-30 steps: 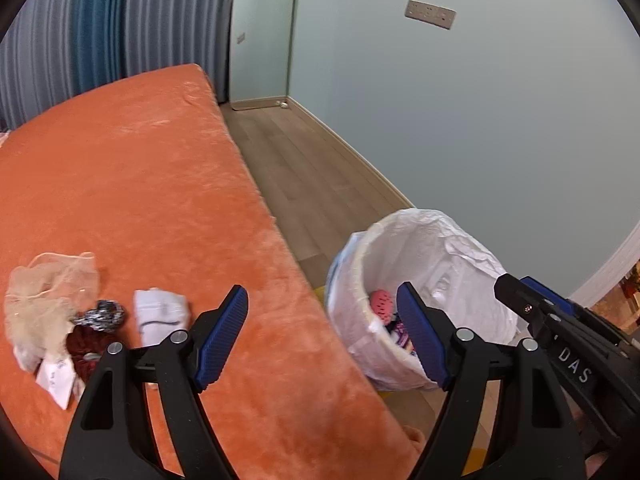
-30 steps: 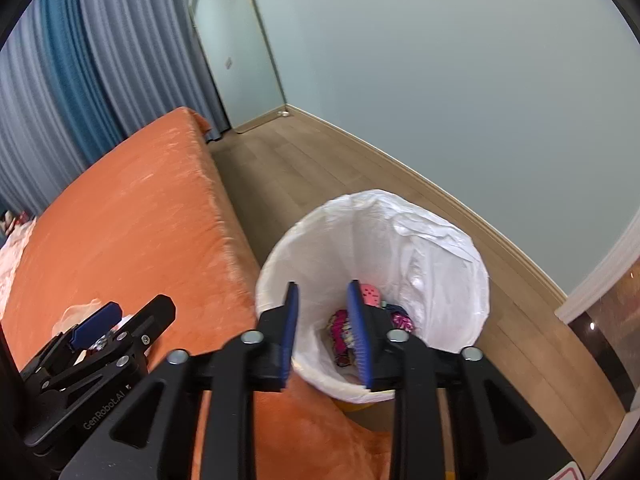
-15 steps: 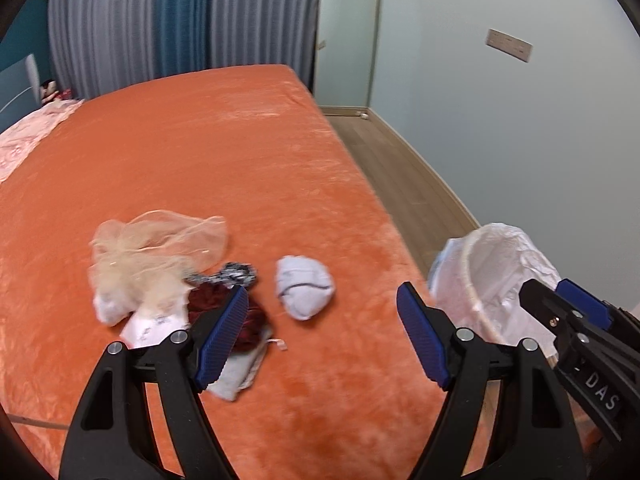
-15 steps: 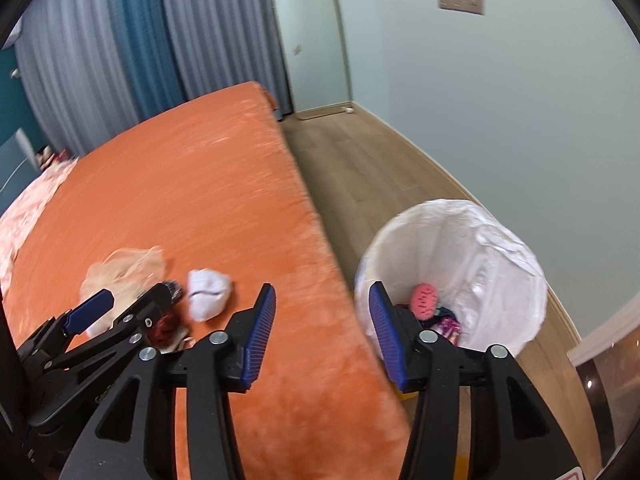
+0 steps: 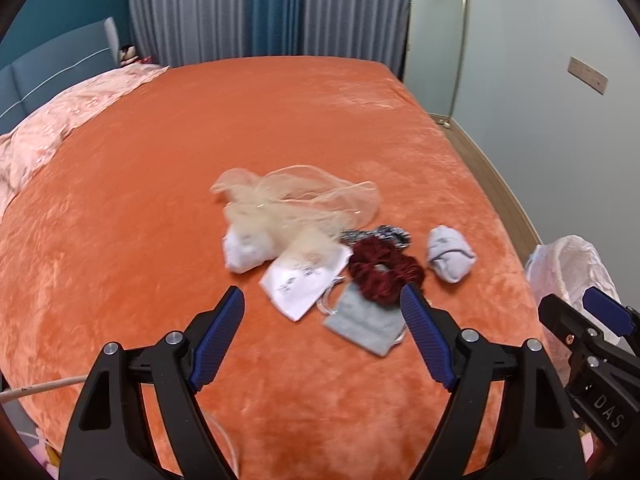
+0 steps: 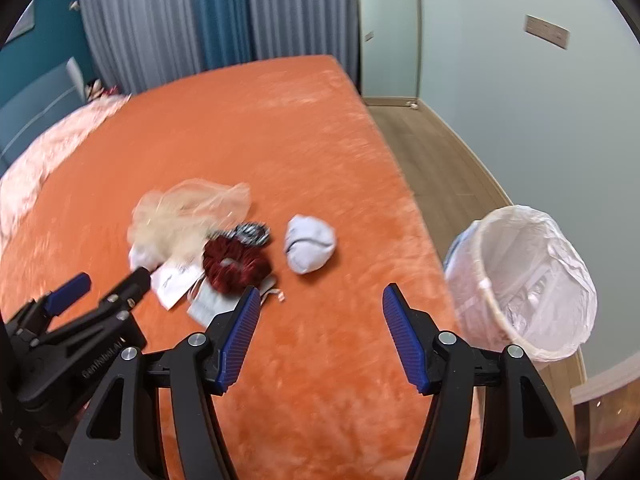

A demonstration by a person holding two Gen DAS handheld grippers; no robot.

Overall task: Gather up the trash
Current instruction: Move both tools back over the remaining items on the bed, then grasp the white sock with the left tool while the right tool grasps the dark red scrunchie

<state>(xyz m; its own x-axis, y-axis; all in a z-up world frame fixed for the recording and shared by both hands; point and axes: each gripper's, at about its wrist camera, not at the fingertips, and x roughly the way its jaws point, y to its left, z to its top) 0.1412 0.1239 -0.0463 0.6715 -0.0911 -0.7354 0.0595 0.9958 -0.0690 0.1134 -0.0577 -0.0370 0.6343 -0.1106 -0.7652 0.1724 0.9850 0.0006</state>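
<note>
Bed [image 5: 160, 208], orange plush cover, fills most of both views. Trash cluster near frame centre, left view: beige net [image 5: 296, 200] at top, overlapping white wad [image 5: 244, 250]; white mask [image 5: 304, 280] below it; grey mask [image 5: 366, 320] lower right, touching maroon scrunchie [image 5: 382, 268]; black-white scrunchie [image 5: 380, 235] just above. White sock [image 5: 450, 254] just right, apart from cluster. Pink quilt [image 5: 68, 116] at upper left.

Even, soft indoor light, faint shadows; fisheye bends the edges, black vignette corners, motion blur smears the right wrist view.
</note>
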